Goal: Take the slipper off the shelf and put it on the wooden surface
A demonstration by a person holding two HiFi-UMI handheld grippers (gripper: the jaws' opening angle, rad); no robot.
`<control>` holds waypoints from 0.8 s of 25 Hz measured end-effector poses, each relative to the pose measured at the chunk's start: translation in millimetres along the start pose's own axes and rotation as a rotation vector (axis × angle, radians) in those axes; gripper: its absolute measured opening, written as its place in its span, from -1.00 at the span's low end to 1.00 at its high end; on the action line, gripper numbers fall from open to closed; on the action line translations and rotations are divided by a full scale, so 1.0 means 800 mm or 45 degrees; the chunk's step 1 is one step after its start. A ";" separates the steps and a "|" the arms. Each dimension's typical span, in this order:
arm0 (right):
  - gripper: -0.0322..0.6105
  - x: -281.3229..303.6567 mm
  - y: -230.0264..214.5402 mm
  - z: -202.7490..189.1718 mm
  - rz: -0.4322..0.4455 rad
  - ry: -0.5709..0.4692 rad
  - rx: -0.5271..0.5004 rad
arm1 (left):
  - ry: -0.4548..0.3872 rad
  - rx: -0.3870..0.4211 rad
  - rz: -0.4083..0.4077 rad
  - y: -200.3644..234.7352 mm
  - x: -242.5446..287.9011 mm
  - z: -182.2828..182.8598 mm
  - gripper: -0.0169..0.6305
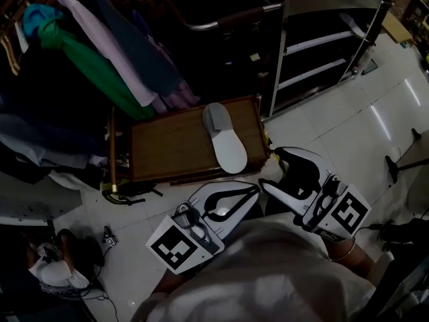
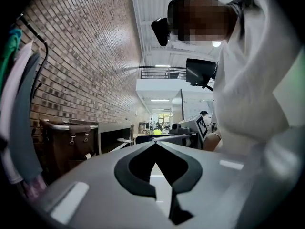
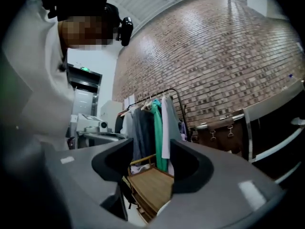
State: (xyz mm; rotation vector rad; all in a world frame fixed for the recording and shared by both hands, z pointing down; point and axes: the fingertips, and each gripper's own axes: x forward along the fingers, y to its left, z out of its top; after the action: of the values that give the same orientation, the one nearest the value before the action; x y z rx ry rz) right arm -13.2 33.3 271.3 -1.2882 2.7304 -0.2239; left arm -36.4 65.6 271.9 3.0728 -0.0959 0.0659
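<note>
– Starting with the head view: slipper, location?

– Slipper (image 1: 224, 139): one, pale, lying flat on the tabletop (image 1: 167, 146), toward its right end. Nothing touches it. Shelf (image 1: 322, 42): to the right, tiers showing bare. Judged: the placing is done.

– Tools, same view?

– Left tool (image 1: 253, 190) and right tool (image 1: 270, 168): both low over the floor (image 1: 348, 126), near the person's body, on the near side of the tabletop and apart from the slipper. Neither carries anything. Judged reason: with the slipper down there is nothing to hold, so both hang at rest instead of reaching.

– Other items?

– Clothes (image 1: 100, 59): a hanging row at upper left, behind the tabletop. Not part of the job.

– Left gripper view?

– Left tool: tips drawn together, nothing between them. It points away from the tabletop, down a long room beside a brick wall (image 2: 81, 56); no slipper in sight. The person's pale top fills the right side, which fits a tool held close in.

– Right gripper view?

– Right tool: jaws standing apart, gap empty. Through the gap: the tabletop's wooden face, the clothes behind it. A pale edge at the bottom of the gap may be the slipper; too little shows to say. Judged reason for the spread jaws: they suit a release.

– Risk?

– Low. The slipper rests wholly on the wood, well inside its rim.
</note>
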 end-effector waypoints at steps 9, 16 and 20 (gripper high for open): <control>-0.16 -0.004 0.030 -0.010 0.077 0.022 -0.049 | -0.011 -0.024 0.051 -0.004 -0.024 -0.004 -0.95; -0.17 -0.028 0.028 -0.018 0.039 0.045 -0.067 | 0.006 0.040 0.013 -0.021 -0.014 -0.008 -0.96; -0.17 -0.033 0.029 -0.011 0.057 0.025 -0.070 | -0.002 0.030 0.071 -0.022 -0.013 -0.003 -0.96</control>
State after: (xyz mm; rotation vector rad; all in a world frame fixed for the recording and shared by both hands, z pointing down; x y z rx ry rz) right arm -15.5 68.8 276.8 -1.2429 2.7976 -0.1598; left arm -45.5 83.9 272.4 3.0941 -0.1817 0.0683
